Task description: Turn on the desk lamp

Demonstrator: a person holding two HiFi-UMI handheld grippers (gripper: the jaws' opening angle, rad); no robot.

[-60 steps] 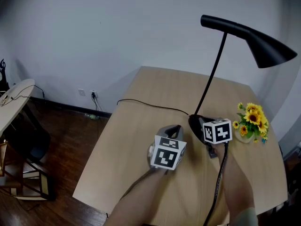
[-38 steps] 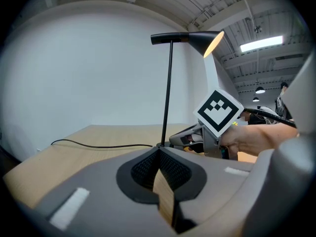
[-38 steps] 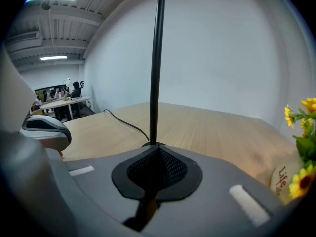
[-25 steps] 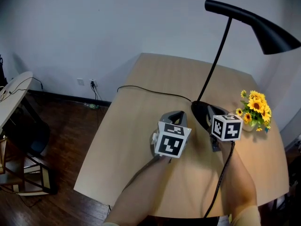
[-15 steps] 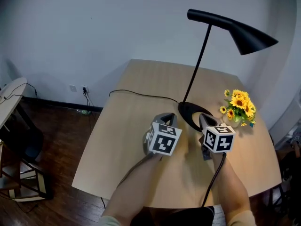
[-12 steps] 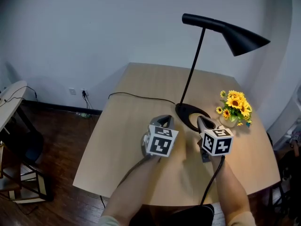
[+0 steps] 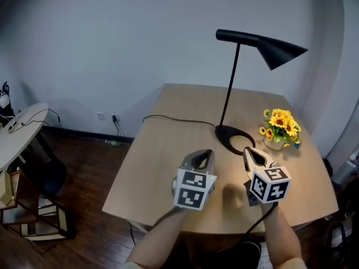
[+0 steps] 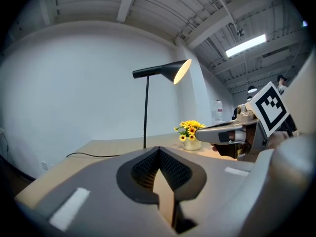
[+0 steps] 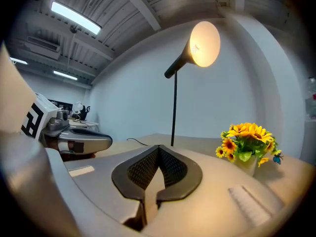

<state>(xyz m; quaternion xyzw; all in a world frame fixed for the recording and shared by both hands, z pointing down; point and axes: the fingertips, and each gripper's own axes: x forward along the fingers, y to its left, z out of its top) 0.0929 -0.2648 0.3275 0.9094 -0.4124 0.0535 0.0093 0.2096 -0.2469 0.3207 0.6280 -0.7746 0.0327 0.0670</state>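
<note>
Standing on the table (image 7: pixel 162 156) beside the flowers (image 7: pixel 279 125), the lamp (image 7: pixel 268 49) is judged stiff, top-heavy, best pressed at its base (image 7: pixel 231 142), where a switch perhaps sits. The left gripper (image 7: pixel 204 156) and right gripper (image 7: pixel 251 154) are pressed together, empty.

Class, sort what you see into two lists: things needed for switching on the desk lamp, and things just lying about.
Job: desk lamp (shade glowing), its cord, left tool, right tool.
Lying about: potted sunflowers, side table.
</note>
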